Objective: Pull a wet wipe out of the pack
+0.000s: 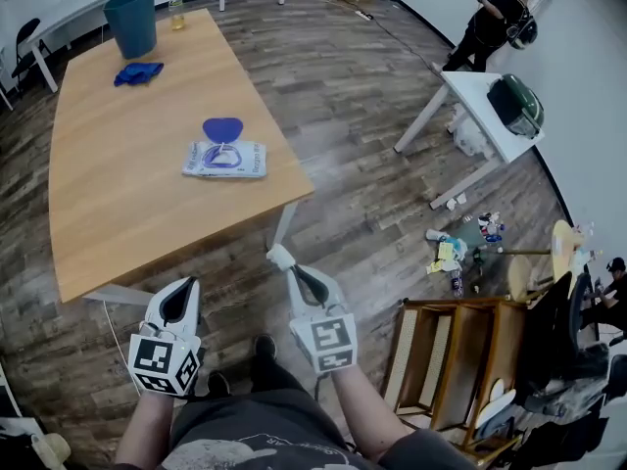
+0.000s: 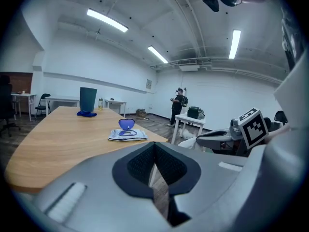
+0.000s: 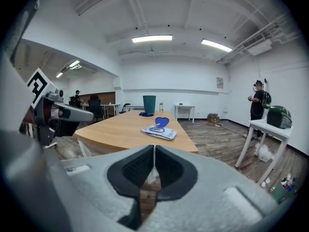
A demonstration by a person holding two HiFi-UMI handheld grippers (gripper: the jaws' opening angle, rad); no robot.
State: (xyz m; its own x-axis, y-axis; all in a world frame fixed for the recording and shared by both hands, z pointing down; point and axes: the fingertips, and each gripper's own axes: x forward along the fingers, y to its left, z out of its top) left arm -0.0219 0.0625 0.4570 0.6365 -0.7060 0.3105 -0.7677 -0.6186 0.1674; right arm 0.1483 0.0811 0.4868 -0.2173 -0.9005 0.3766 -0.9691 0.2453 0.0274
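Note:
The wet wipe pack [image 1: 224, 159] lies flat near the right edge of the wooden table [image 1: 127, 194], its blue lid [image 1: 222, 128] flipped up. It also shows far ahead in both gripper views, as the pack [image 2: 126, 135] and the pack [image 3: 159, 132]. My left gripper [image 1: 183, 287] and right gripper [image 1: 284, 259] hover over the floor in front of the table's near edge, well short of the pack. Both are shut, pads together, as seen at the left gripper [image 2: 154, 153] and right gripper [image 3: 154, 156]. A small white shape sits at the right tips; what it is I cannot tell.
A teal bin [image 1: 132, 20], a blue cloth [image 1: 138, 72] and a bottle [image 1: 176, 13] stand at the table's far end. A white table leg [image 1: 285, 225] slants down just ahead of the right gripper. A white side table [image 1: 485, 116], floor clutter [image 1: 460, 248], a wooden chair [image 1: 451, 360] and a person [image 1: 495, 27] are to the right.

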